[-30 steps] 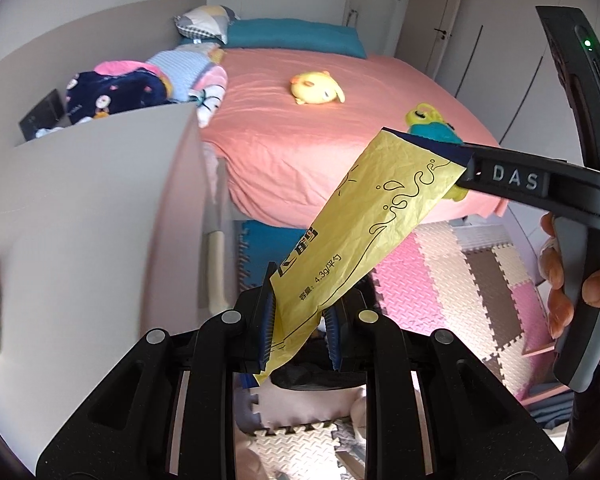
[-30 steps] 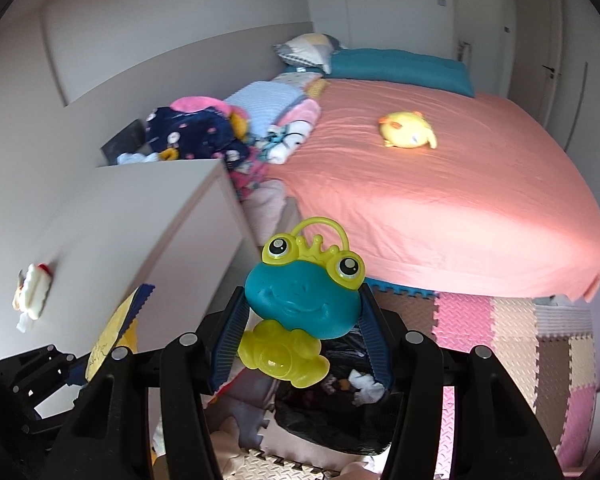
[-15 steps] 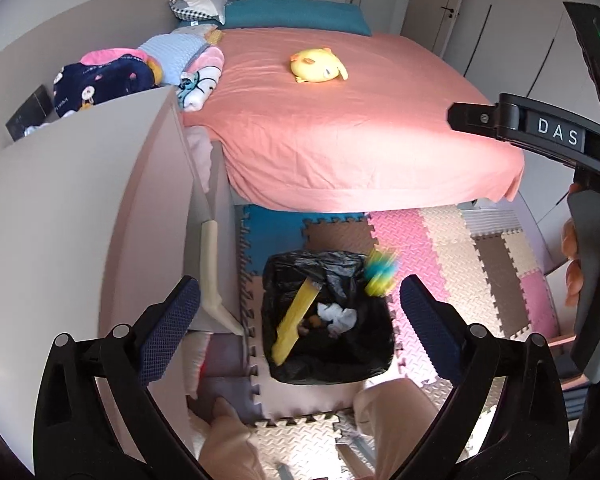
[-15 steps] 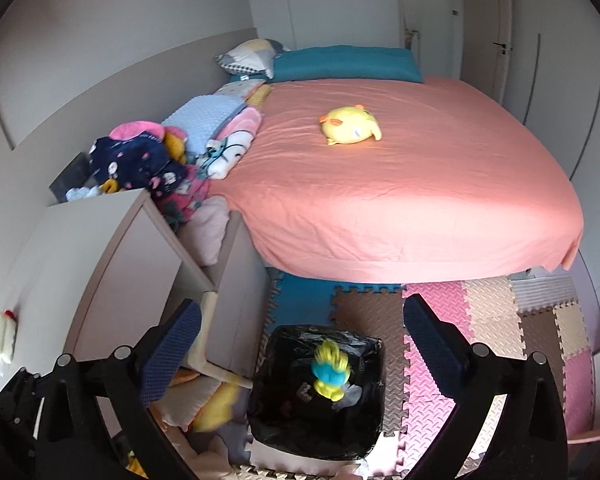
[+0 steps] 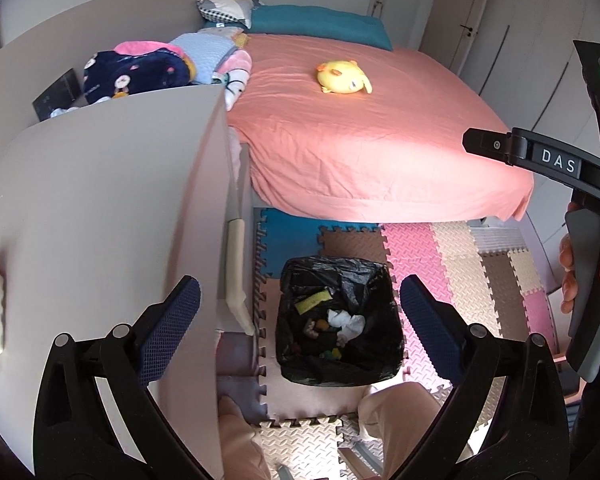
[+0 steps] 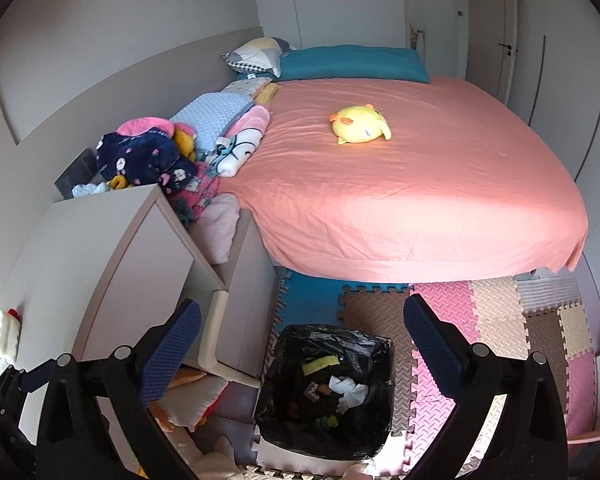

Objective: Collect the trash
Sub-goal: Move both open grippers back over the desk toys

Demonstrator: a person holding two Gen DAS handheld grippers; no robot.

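A bin with a black liner point(image 5: 294, 364) stands on the foam mat below both grippers. Inside it lie a yellow wrapper point(image 5: 312, 302), crumpled white tissue point(image 5: 346, 322) and small yellow-green bits point(image 5: 332, 354). My left gripper point(image 5: 300, 300) hangs above the bin, open wide, with nothing between its blue pads. The right wrist view shows the same bin point(image 6: 274, 400), wrapper point(image 6: 320, 364) and tissue point(image 6: 348, 390). My right gripper point(image 6: 302, 314) is likewise open and empty over it. The frog toy cannot be made out as a whole.
A grey cabinet point(image 5: 100, 208) stands left of the bin, with a drawer front beside it. A bed with a pink sheet point(image 5: 360, 152) and a yellow plush point(image 5: 342, 78) lies behind. Coloured foam tiles point(image 5: 460, 264) cover the floor. A person's legs point(image 5: 396, 420) are near the bin.
The left gripper let go of the yellow wrapper and the right let go of the blue and yellow frog toy. Both fell into the bin. Both jaws now stand wide.
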